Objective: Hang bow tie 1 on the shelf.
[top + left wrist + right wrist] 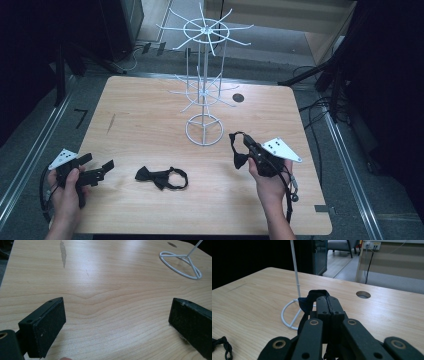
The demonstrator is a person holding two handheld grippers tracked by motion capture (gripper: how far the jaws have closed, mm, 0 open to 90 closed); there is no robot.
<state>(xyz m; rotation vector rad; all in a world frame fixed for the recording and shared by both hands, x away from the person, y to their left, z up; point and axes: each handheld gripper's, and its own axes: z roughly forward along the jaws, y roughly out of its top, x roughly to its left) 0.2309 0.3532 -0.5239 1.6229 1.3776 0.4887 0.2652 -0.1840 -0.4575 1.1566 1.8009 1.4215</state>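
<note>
While the white wire rotating display stand [204, 100] rises mid-worktop, bare light wood worktop [140, 115] lies open to its left. Right tool [245, 146], jaws clamped on a black fabric bow tie [239, 152], holds it hanging just right of the stand's ring base. Another black bow tie [161, 177] lies flat, long axis crosswise, below the base, between both tools. Left tool [99, 167] gapes wide, holding nothing.
</note>
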